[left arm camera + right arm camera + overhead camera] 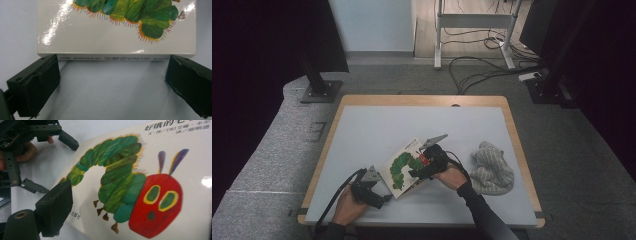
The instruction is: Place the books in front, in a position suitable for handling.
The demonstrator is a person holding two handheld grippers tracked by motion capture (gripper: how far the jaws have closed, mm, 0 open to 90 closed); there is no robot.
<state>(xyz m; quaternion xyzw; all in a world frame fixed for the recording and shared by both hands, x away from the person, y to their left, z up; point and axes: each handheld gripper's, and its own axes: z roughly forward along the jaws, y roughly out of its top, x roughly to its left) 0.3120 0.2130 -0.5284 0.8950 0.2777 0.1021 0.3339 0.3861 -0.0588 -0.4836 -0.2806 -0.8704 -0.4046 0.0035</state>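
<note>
One book [404,169] mid-table, tilted, caterpillar cover up. Right gripper [424,167] over its right part, wrist bent inward, one jaw at the cover's edge; grip impossible to tell. Left gripper [379,192] low by the spine, jaws wide apart, touching nothing. Cloth [492,169] well right.

One picture book [404,169] with a green caterpillar on its cover lies on the one table [377,125]. One grey cloth [492,167] lies bunched there too. Two grippers are present, the left gripper [388,196] and the right gripper [413,174], each with two black fingers [37,85].
</note>
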